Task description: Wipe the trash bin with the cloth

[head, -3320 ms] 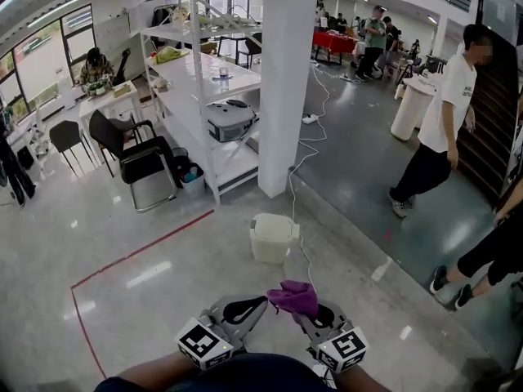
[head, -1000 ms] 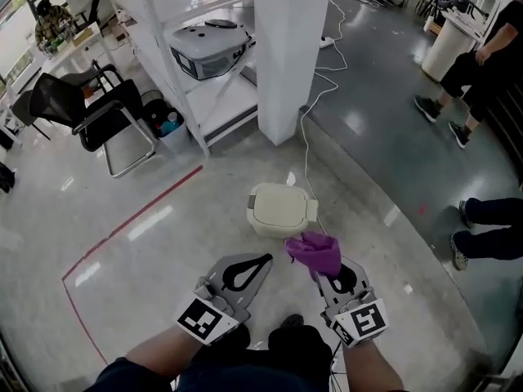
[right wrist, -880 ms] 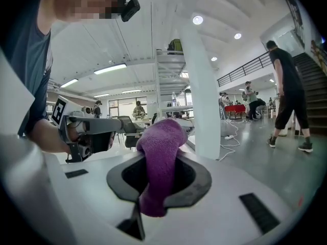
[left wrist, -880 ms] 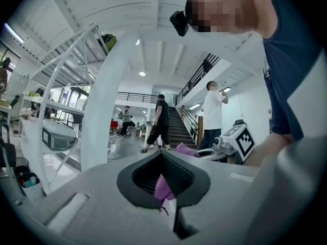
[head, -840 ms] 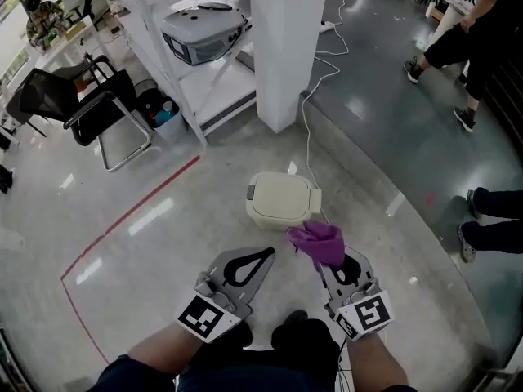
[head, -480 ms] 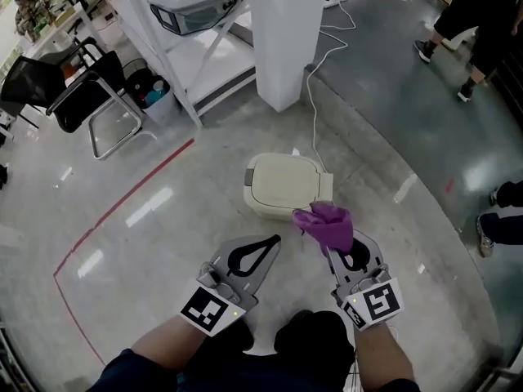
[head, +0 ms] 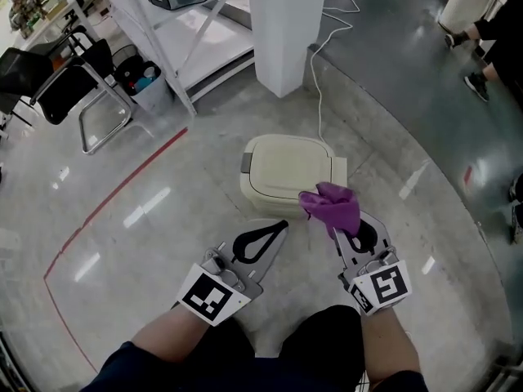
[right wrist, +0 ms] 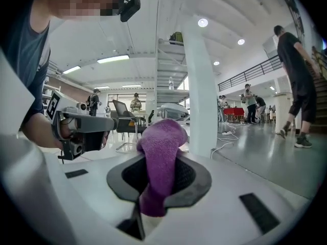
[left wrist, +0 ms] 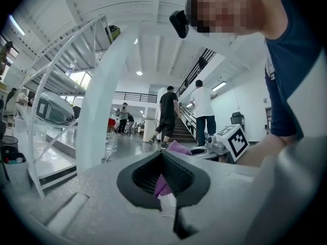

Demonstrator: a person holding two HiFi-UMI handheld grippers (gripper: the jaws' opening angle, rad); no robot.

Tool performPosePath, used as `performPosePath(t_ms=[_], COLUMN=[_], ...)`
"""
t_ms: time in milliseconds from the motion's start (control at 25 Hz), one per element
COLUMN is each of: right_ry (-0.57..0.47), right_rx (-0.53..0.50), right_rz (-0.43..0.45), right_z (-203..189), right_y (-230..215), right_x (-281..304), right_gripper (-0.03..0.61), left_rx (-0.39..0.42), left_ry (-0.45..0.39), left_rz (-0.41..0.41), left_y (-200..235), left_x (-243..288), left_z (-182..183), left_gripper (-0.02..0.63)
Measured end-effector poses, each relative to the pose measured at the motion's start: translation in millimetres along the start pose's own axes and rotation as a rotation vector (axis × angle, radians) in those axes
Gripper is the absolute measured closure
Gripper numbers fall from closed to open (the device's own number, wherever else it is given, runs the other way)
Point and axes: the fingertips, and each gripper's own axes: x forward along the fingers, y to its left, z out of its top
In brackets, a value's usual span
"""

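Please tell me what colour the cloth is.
Purple; the cloth shows best in the right gripper view.

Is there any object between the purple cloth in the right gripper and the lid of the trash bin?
Nothing visible does. In the head view the purple cloth, held in the right gripper, is at the near right edge of the trash bin. The left gripper sits to the side, not in the path.

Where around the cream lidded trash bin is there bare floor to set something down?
Bare floor lies left of the cream lidded trash bin, out to the red floor line, and to its right. Crowded: behind it, the white cable and white column; in front, the left gripper and the right gripper holding the purple cloth.
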Motion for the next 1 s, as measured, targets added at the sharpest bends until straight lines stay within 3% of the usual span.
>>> performPosePath(t_ms=[320, 560, 840, 1000], right_ry=[0.082, 0.244, 0.434, 0.504], right_rx=[-0.114, -0.249, -0.391, -0.414], right_rz=[-0.082, -0.162, -0.133, -0.109], right_z=[-67.4, -106.9, -148.7, -165.2], right_y=[-42.3, -105.2, -129.9, -130.1], right_x=[34.1, 87.5, 160.2, 189.6], right_gripper=[0.499, 0.499, 0.499, 0.499], left_rx=[0.032, 0.034, 0.036, 0.030], left_ry=[-0.022, -0.047, -0.071, -0.076], left_rz=[0.010, 0.048, 0.082, 0.107], left_y=[11.4, 20.0, 24.8, 31.6], left_x=[-8.1, -13.6, -22.7, -25.0], left_z=[-45.3, -58.7, -63.6, -74.7], left_gripper=[0.611, 0.611, 0.611, 0.611])
